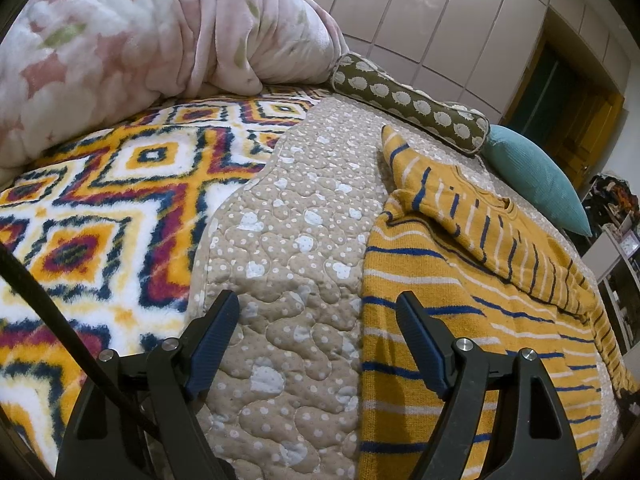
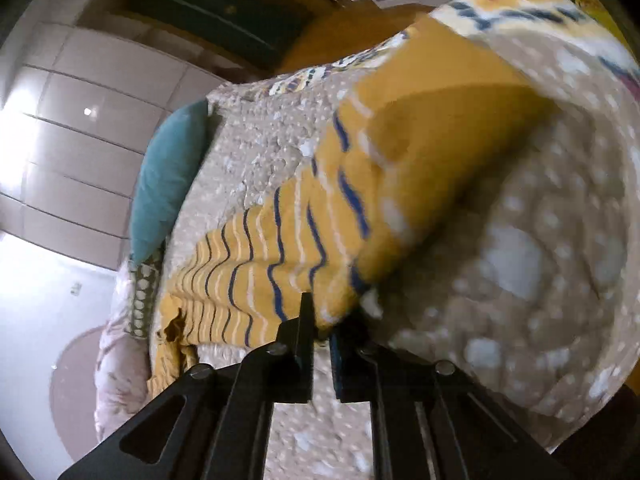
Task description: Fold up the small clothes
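While clamped on the striped sweater's [image 2: 320, 216] edge for folding, right tongs [image 2: 322, 320]; left tongs [image 1: 316, 320] apart, idle over quilt [image 1: 288, 216], sweater at three o'clock.

Left black angular plastic tool [image 1: 316, 332] has ribbed navy pads [image 1: 212, 344], silver screws, a thin black cable; right black tool [image 2: 320, 336] matches

The sweater [image 1: 460, 320] is yellow knit cloth with a fine ribbed texture and blue and white stripes. The bed cover [image 1: 288, 240] is quilted beige cloth, matt, with stitched puffed relief. The patterned blanket [image 1: 100, 208] is deep-pile fleece. The pink blanket [image 1: 160, 32] is soft plush. The left gripper [image 1: 316, 340] has matt black arms, ridged blue pads [image 1: 212, 344] and bright metal pins. The wardrobe doors [image 1: 440, 20] are glossy.
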The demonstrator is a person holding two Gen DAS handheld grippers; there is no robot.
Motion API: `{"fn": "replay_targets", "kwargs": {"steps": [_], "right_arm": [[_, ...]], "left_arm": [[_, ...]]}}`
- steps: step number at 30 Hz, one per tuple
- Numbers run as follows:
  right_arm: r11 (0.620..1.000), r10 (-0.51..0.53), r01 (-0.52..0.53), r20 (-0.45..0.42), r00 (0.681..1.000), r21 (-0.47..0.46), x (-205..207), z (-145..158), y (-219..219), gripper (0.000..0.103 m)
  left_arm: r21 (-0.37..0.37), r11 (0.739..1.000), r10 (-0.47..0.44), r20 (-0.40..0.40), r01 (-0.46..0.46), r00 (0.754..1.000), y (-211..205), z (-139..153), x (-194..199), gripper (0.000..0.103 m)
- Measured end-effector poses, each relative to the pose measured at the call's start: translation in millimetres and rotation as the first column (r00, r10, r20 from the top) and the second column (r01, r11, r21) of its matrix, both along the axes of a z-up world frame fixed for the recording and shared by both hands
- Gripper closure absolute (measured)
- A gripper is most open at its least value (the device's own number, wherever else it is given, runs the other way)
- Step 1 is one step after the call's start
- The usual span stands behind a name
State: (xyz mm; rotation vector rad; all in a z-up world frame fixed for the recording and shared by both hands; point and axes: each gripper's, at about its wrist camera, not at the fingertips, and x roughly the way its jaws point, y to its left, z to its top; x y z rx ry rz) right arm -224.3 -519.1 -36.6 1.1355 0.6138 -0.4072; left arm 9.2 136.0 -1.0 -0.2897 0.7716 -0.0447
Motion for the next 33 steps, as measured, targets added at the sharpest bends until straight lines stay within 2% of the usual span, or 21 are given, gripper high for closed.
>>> {"fn": "replay_targets", "kwargs": {"steps": [5, 7, 12, 15, 17, 18, 21, 23, 25, 27, 29, 30, 33], "right_arm": [[0.985, -0.01, 0.004, -0.033, 0.999, -0.172, -15.7, 25.6, 3.1, 0.071], [0.982, -0.035, 0.03, -0.024, 0.999, -0.188, -22.8, 26.8, -0.8, 0.067], [0.982, -0.073, 0.068, -0.026, 0.997, -0.177, -21.9, 28.8, -14.1, 0.066], [0.972, -0.123, 0.106, -0.068, 0.99, -0.209, -6.6, 33.7, -21.7, 0.068], [0.958, -0.15, 0.104, -0.16, 0.976, -0.266, 9.7, 41.2, -27.1, 0.095], [0.947, -0.139, 0.065, -0.22, 0.966, -0.316, 23.9, 47.8, -27.6, 0.095], [0.902, -0.117, -0.021, -0.291, 0.95, -0.431, 59.1, 77.5, -11.6, 0.096], [0.872, -0.045, -0.094, -0.271, 0.961, -0.48, 89.0, 110.2, 14.4, 0.096], [0.827, 0.052, -0.179, -0.245, 0.968, -0.533, 125.0, 146.6, 54.3, 0.096], [0.782, 0.162, -0.261, -0.22, 0.962, -0.566, 159.3, 172.4, 97.4, 0.096], [0.732, 0.283, -0.351, -0.208, 0.936, -0.584, 197.7, 189.7, 149.3, 0.096], [0.699, 0.356, -0.408, -0.21, 0.911, -0.587, 221.9, 193.5, 184.1, 0.096], [0.639, 0.49, -0.519, -0.22, 0.844, -0.567, 270.8, 184.3, 253.6, 0.096]], "left_arm": [[0.003, 1.0, -0.001, -0.002, 0.001, 1.0, -1.3, 0.6, 0.3, 0.023], [0.004, 1.0, -0.001, -0.003, 0.001, 1.0, -1.2, 0.7, 0.3, 0.023], [0.004, 1.0, -0.001, -0.003, 0.001, 1.0, -1.1, 0.7, 0.3, 0.023], [0.004, 1.0, -0.001, -0.004, 0.001, 1.0, -1.2, 0.5, 0.5, 0.023], [0.004, 1.0, -0.002, -0.005, 0.002, 1.0, -1.2, 0.4, 0.5, 0.023], [0.004, 1.0, -0.001, -0.004, 0.001, 1.0, -1.1, 0.3, 0.6, 0.022], [0.002, 1.0, -0.001, -0.003, 0.001, 1.0, -1.2, 0.3, 0.6, 0.022], [0.0, 1.0, -0.001, -0.004, 0.001, 1.0, -1.2, 0.3, 0.6, 0.022], [-0.003, 1.0, -0.001, -0.002, 0.001, 1.0, -0.8, 0.4, 0.6, 0.022], [-0.024, 1.0, -0.001, 0.001, 0.001, 1.0, 0.2, 0.4, -1.0, 0.022], [-0.058, 0.998, 0.0, 0.01, 0.001, 1.0, 2.7, 1.4, -3.9, 0.022], [-0.075, 0.997, -0.001, 0.016, 0.002, 1.0, 4.5, 2.6, -5.4, 0.022], [-0.109, 0.994, 0.005, 0.046, 0.0, 0.999, 8.7, 9.1, -12.4, 0.022]]}}
